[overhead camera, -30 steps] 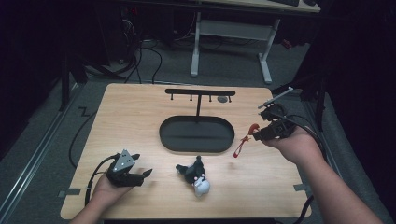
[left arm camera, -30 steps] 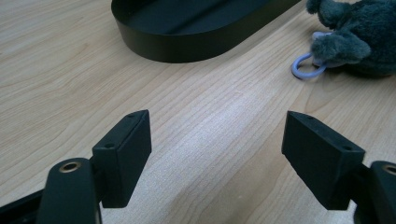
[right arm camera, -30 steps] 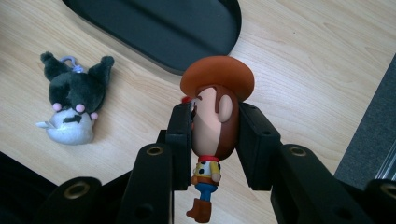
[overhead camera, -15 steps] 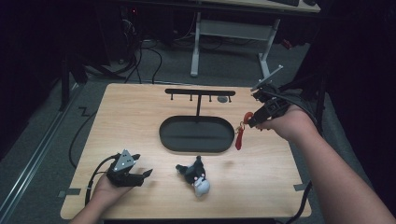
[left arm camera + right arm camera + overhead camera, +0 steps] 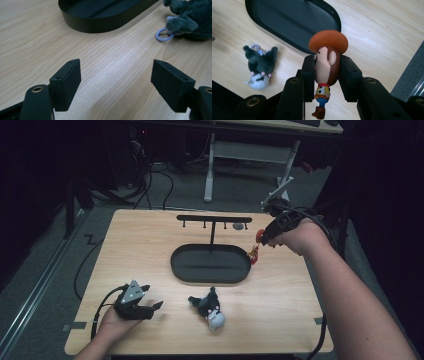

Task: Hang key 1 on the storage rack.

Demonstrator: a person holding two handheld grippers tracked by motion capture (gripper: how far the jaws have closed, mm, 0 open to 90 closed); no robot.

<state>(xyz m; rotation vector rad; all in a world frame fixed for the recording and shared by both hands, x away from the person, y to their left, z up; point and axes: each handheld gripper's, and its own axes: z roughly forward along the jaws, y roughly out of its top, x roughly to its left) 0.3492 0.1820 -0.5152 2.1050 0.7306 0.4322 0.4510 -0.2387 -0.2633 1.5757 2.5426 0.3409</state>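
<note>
Right gripper (image 5: 327,72) clamps the cowboy doll (image 5: 326,62) by its head, upper right, beside the rack (image 5: 214,219). Best keep the doll's loop level with a hook. Left gripper (image 5: 116,82) rests open, lower left.

Hidden, cropped and too small to read

In the right gripper view the jaws cover the sides of the cowboy figure's (image 5: 327,65) head, and its boots run off the bottom edge. In the high view that figure (image 5: 256,246) is too small to make out. The left gripper view crops the grey plush toy (image 5: 190,18) at the top and right edges and the black oval tray (image 5: 100,21) at the top. The small grey thing (image 5: 239,226) under the rack's (image 5: 214,219) bar cannot be identified.
</note>
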